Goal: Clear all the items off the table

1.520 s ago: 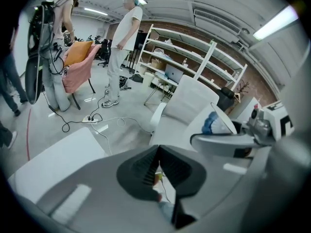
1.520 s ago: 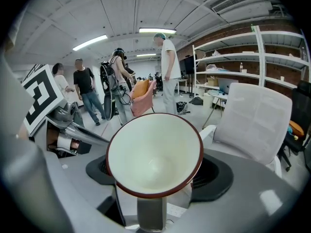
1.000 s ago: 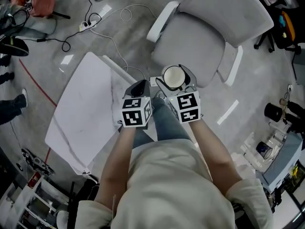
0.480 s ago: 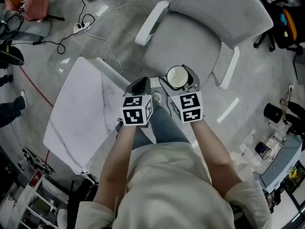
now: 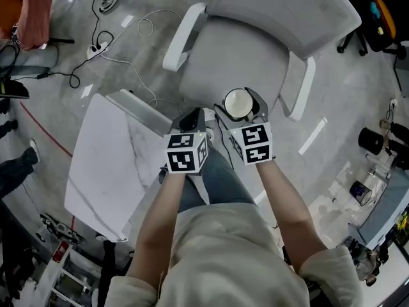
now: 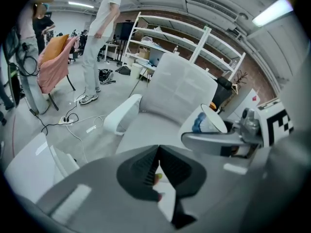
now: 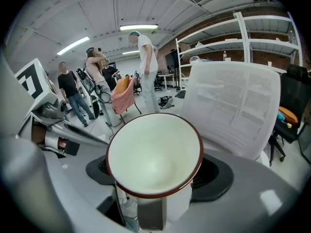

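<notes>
My right gripper (image 5: 241,110) is shut on a white cup (image 5: 236,103) with a brown-red rim, mouth up, just in front of the grey chair's seat (image 5: 236,56). The right gripper view looks into the cup (image 7: 153,154) between that gripper's (image 7: 154,188) dark pads. A blue pattern shows on the cup's (image 6: 210,123) outside. My left gripper (image 5: 190,117) is beside it, jaws shut (image 6: 156,166). A thin white scrap with coloured specks shows under its pads; I cannot tell what it is. The white marble table (image 5: 108,165) lies to my left.
The chair has white armrests (image 5: 182,34) and a mesh back (image 7: 233,106). Cables and a power strip (image 5: 96,47) lie on the floor at far left. People stand by a pink-draped chair (image 6: 53,64). Shelves (image 6: 194,38) line the back wall. Black gear (image 5: 370,139) sits at right.
Both grippers have moved together toward the chair seat and a little lower, the cup still held. The chair and table have slid left and down in the head view.
</notes>
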`<state>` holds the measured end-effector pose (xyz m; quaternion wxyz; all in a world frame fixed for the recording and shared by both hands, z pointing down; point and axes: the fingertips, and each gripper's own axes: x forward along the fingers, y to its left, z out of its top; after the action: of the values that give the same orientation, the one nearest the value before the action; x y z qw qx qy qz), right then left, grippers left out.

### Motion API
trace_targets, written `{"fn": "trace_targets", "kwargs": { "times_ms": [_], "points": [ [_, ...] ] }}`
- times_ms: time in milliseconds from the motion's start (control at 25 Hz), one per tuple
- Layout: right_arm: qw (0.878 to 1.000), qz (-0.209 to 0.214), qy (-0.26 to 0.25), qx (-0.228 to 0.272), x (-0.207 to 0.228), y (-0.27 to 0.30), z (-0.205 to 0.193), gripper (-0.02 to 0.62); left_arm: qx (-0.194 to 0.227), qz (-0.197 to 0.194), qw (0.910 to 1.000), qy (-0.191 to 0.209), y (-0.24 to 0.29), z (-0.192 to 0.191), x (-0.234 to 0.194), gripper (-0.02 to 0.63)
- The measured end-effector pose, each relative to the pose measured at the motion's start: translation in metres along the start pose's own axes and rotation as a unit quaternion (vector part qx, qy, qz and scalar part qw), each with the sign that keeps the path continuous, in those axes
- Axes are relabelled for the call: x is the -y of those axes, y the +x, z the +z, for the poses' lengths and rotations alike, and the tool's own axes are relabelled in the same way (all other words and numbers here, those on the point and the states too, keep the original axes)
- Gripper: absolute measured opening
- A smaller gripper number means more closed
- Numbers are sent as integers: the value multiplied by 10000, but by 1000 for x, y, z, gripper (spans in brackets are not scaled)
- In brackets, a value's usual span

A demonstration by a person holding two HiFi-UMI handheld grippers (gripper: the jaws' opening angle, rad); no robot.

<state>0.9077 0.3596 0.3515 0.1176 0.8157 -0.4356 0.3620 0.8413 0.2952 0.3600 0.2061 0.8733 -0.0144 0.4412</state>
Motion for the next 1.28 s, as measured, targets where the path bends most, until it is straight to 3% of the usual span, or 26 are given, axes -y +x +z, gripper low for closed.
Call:
{"fn": "trace_targets", "kwargs": {
  "times_ms": [520, 880, 1280],
  "points": [
    [9991, -328, 258, -23, 63, 48, -30, 410, -288, -206, 9992, 177, 71, -7, 9, 9],
    [9984, -433, 348, -123, 91, 91, -62, 410, -312, -213, 9993, -9, 126, -10, -10, 9],
    [9969, -633, 440, -150, 122, 134, -88, 410, -329, -253, 9991, 70, 174, -21, -26, 9]
  ]
}}
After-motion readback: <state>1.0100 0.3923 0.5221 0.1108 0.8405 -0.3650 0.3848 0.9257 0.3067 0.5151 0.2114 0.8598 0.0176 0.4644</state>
